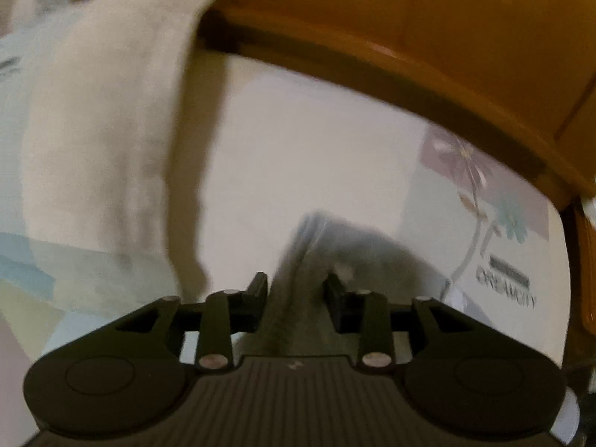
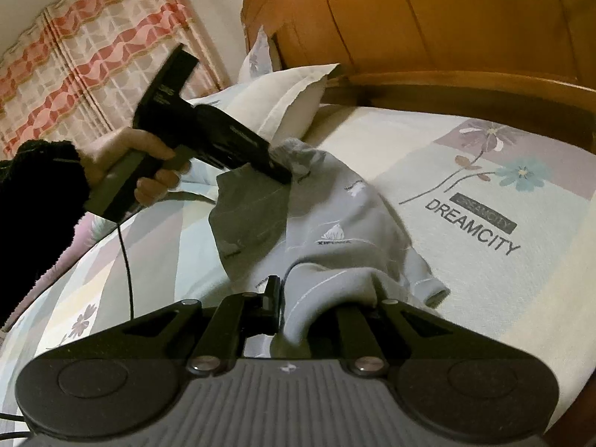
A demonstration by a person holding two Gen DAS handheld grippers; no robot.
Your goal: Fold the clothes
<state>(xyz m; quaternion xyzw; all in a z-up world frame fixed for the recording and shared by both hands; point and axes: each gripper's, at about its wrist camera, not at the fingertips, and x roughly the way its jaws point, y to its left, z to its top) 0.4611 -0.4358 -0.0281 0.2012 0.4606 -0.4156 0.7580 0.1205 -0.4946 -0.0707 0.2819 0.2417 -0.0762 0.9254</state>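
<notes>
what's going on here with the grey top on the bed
A person is working a grey garment on a bed with a hand-held gripper in each hand. The left hand-held gripper, held in the person's hand, pinches the far end of the garment near the pillow. The right hand-held gripper is closed on the near end. The cloth is bunched and partly lifted between them, not yet folded flat. A wooden headboard stands behind.

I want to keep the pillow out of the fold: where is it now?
The pillow lies at the head of the bed against the wooden headboard, up and left of the grey garment in the right wrist view, near the curtain.
</notes>
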